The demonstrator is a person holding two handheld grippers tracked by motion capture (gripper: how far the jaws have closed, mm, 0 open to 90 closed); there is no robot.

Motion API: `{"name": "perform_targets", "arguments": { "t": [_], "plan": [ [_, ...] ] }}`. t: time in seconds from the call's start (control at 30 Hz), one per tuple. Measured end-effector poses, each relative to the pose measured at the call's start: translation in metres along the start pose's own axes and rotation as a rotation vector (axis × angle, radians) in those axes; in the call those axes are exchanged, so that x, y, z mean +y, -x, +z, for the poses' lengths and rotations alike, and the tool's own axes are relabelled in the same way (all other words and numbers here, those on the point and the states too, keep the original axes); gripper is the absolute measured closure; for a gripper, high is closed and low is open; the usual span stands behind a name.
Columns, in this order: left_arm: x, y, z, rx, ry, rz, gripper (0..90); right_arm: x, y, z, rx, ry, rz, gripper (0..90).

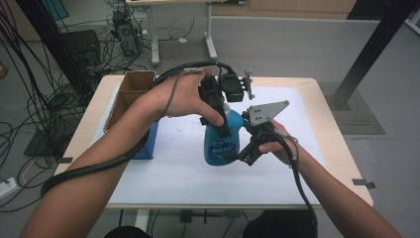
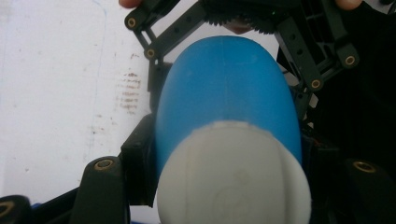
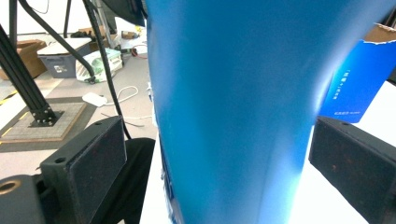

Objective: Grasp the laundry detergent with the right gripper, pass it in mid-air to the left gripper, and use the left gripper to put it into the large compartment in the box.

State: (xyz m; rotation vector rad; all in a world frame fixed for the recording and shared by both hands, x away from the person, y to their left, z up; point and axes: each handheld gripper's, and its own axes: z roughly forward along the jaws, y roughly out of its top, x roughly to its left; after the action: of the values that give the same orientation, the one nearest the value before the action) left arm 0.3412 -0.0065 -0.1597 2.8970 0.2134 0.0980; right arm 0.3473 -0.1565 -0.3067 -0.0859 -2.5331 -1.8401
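A blue bottle (image 1: pixel 221 141) with a white cap stood upright near the middle of the bench (image 1: pixel 317 106), on a white sheet that covered most of the top. The left hand-held gripper (image 1: pixel 218 111) came down from above w/ the person's left hand wrapped round it; its jaws sat either side of the bottle's upper part, just under the cap. In the left gripper view the white cap (image 2: pixel 233 175) sat closest to the camera and the bottle's blue shoulder (image 2: pixel 226 84) sloped away below it, w/ the black jaws tight against both flanks, so the left one was pinching the bottle. The right hand-held gripper (image 1: pixel 247 151) came in from the right side, low, at the bottle's lower body, grey three-cornered plate on top. In the right gripper view the blue wall of the bottle (image 3: pixel 238 107) stood between the two black pads (image 3: pixel 88 161); a thin gap showed on each side, so those jaws were spread round the bottle and not touching it as far as could be seen. Left of the bottle, near the bench's left edge, sat an open cardboard box (image 1: pixel 130 91) w/ a blue box (image 1: pixel 148 141) just in front of it. Cables lay across the floor beyond.
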Motion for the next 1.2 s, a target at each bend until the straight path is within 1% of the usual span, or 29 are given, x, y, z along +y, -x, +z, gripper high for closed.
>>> {"name": "perform_targets", "arguments": {
  "t": [0.03,0.17,0.3,0.47,0.5,0.57,0.6,0.73,0.97,1.03,1.1,1.2],
  "plan": [
    [0.000,0.000,0.000,0.002,-0.009,0.000,38.0,0.000,0.000,-0.001,-0.001,-0.002,0.001,4.1],
    [-0.001,-0.002,0.001,0.007,-0.012,-0.010,38.0,0.000,0.001,-0.004,-0.009,-0.014,0.006,4.0],
    [-0.002,-0.002,0.000,0.010,-0.007,-0.024,38.0,0.002,0.001,-0.007,-0.011,-0.038,0.014,4.1],
    [-0.003,-0.002,-0.001,0.012,-0.007,-0.027,38.0,0.003,0.001,-0.011,-0.019,-0.070,0.022,4.0],
    [-0.004,-0.002,-0.001,0.008,-0.005,-0.040,38.0,0.003,0.001,-0.013,-0.024,-0.077,0.029,4.0],
    [-0.004,-0.003,-0.001,0.009,-0.005,-0.045,38.0,0.003,0.001,-0.015,-0.026,-0.095,0.035,4.1],
    [-0.004,-0.003,-0.002,0.011,-0.010,-0.043,38.0,0.003,0.002,-0.016,-0.035,-0.106,0.041,4.1],
    [-0.006,-0.003,-0.002,0.015,-0.008,-0.068,38.0,0.004,0.002,-0.022,-0.050,-0.146,0.059,4.0],
    [-0.008,-0.002,-0.004,0.030,0.001,-0.091,38.1,0.004,0.004,-0.033,-0.074,-0.218,0.093,4.1],
    [-0.009,-0.003,-0.005,0.031,-0.001,-0.101,38.0,0.005,0.004,-0.037,-0.081,-0.247,0.106,4.0],
    [-0.010,-0.003,-0.006,0.035,-0.004,-0.099,38.0,0.005,0.005,-0.041,-0.090,-0.282,0.121,4.1],
    [-0.011,-0.002,-0.005,0.038,-0.010,-0.110,38.0,0.005,0.006,-0.046,-0.100,-0.320,0.139,4.1]
  ]
}}
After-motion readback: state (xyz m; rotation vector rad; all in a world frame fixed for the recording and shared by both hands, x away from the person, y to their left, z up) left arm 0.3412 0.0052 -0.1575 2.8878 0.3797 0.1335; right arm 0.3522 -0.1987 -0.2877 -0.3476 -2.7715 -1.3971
